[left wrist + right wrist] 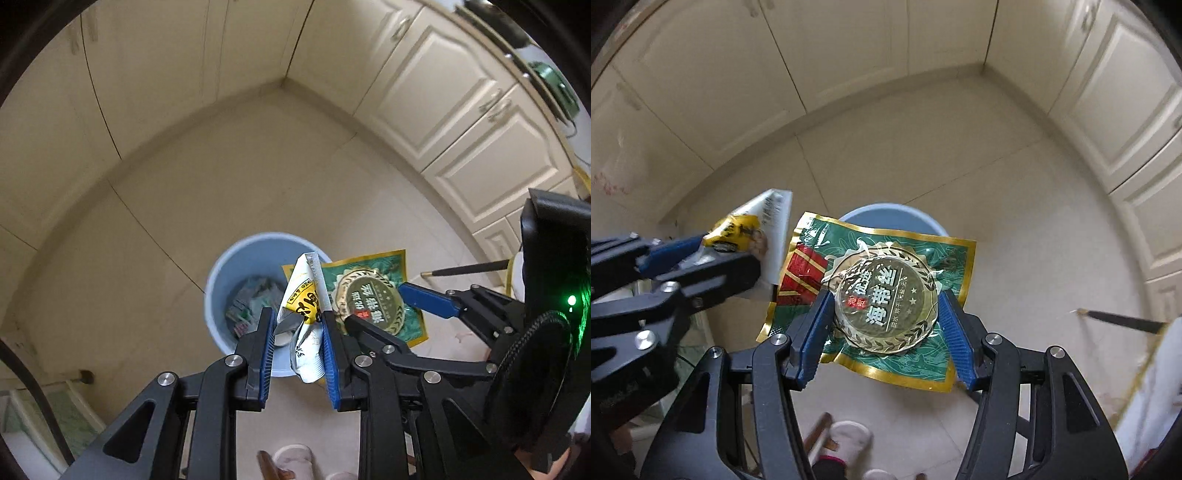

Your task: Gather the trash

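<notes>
We've got both claws parked over the round light-blue plastic bin (255,295) so stuff drops straight in. Left claw (299,325) is clamped on the crumpled white-and-yellow wrapper (303,295); right claw (884,314), at its 3 o'clock, grips the flat green-and-gold foil packet (882,295).

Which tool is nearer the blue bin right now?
Left, as far as the views show. The left tool hangs over the blue bin mouth with a white-yellow wrapper; the right tool holds a green packet over its rim.
</notes>
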